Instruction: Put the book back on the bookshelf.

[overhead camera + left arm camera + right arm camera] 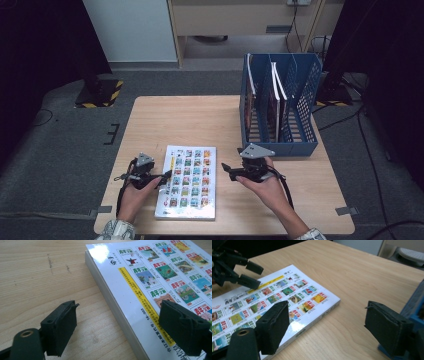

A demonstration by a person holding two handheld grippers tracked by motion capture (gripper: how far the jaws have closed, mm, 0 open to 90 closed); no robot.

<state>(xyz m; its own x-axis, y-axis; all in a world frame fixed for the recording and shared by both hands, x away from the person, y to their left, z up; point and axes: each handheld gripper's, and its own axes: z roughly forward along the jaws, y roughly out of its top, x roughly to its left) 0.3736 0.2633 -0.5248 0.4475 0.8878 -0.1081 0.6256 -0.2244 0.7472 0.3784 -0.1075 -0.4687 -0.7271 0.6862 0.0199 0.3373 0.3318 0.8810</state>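
A thick white book (187, 182) with rows of small colourful cover pictures lies flat near the table's front edge. My left gripper (165, 176) is at its left side and open. In the left gripper view (120, 327) one jaw hangs over bare wood, the other over the cover (155, 272), and the book's long edge runs between them untouched. My right gripper (226, 169) is open just off the book's right edge and points toward it. The right gripper view (327, 325) shows the book's near corner (312, 302) ahead and the left gripper (249, 273) farther off.
A blue mesh file rack (305, 100) stands at the back right of the wooden table (185, 120), with a few upright books (276, 95) in its slots. Its base (415, 305) is close beside my right gripper's outer jaw. Dark floor surrounds the table.
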